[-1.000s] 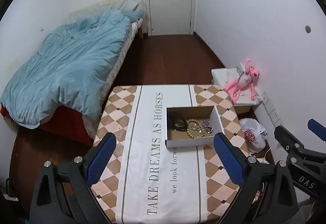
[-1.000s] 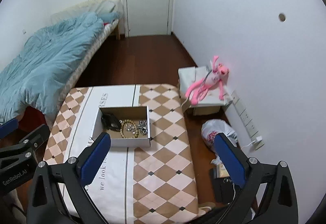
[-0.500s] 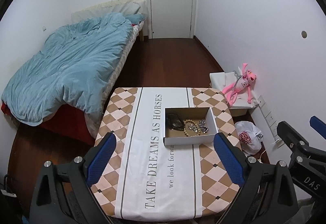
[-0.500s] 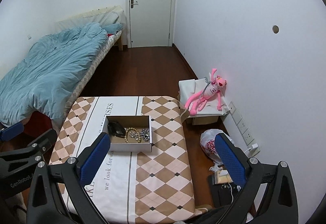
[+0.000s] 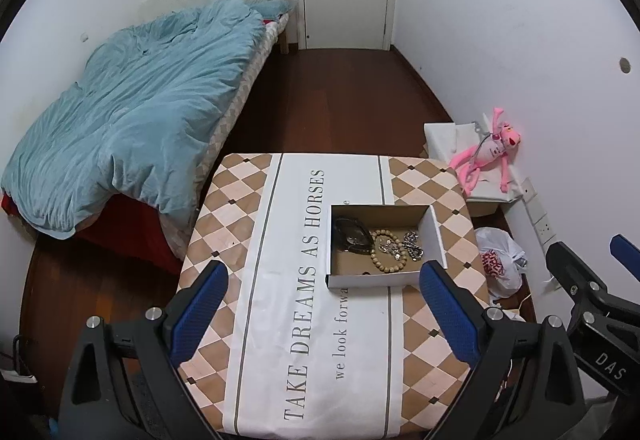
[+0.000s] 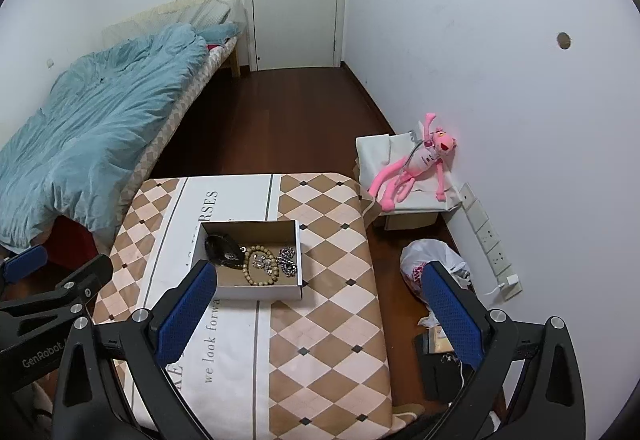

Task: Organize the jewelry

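Observation:
A shallow white cardboard box (image 5: 438, 238) (image 6: 248, 291) sits on the table's right half. Inside lie a dark piece (image 5: 352, 236) (image 6: 222, 246), a wooden bead bracelet (image 5: 388, 260) (image 6: 256, 274) and silver chains (image 5: 414, 246) (image 6: 289, 261). My left gripper (image 5: 324, 314) is open and empty, held high above the table's near side. My right gripper (image 6: 320, 310) is open and empty, high above the table's right edge. Each gripper shows at the edge of the other's view.
The table wears a checked cloth (image 5: 248, 224) (image 6: 340, 320) with printed text. A bed with a blue duvet (image 5: 132, 120) stands left. A pink plush toy (image 6: 416, 168) lies on a white box by the right wall. A plastic bag (image 6: 430, 264) and cables lie on the floor.
Both grippers have risen and pulled back from the table, so the table and box look smaller and lower. Both stay open and empty. The jewelry has not moved.

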`<state>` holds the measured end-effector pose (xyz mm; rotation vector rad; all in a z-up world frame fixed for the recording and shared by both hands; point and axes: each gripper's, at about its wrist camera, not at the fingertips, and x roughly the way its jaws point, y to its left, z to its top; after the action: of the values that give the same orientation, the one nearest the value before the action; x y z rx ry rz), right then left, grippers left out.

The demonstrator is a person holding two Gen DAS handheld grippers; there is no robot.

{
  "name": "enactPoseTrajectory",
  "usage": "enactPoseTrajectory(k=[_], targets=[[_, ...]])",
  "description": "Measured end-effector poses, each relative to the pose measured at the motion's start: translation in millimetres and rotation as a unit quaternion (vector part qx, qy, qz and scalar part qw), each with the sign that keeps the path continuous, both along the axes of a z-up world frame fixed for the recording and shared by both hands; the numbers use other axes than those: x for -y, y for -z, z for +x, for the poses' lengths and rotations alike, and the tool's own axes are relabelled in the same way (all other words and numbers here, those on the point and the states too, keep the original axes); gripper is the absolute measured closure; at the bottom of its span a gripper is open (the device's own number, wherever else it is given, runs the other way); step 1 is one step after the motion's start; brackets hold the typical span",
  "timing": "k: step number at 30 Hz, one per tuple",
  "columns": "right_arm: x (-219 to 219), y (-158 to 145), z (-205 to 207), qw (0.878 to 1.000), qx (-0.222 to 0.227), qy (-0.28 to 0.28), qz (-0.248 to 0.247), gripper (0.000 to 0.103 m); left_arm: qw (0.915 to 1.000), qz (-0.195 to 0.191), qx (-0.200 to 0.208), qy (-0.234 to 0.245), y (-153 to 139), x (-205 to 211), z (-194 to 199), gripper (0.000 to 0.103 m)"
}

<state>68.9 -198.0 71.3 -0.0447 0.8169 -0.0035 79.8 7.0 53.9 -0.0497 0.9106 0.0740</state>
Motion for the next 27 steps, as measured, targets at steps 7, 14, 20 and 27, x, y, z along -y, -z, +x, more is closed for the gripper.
enactPoseTrajectory(k=[7, 14, 20, 27], targets=[[-5, 26, 33, 0.999, -0.032, 0.000, -0.008, 0.000, 0.9997, 0.009, -0.023, 0.003, 16, 2, 21, 0.005], [-4, 45, 48, 0.998, -0.059, -0.002, -0.011, 0.000, 0.9991, 0.014, -0.039, 0.004, 29, 2, 34, 0.005], [-3, 49, 53, 0.998, -0.068, -0.001, -0.013, 0.000, 0.9989, 0.011, -0.044, 0.014, 31, 5, 38, 0.005], [-3, 51, 54, 0.997, -0.074, -0.003, -0.016, 0.000, 0.9984, 0.005, -0.053, 0.021, 35, 6, 38, 0.005]])
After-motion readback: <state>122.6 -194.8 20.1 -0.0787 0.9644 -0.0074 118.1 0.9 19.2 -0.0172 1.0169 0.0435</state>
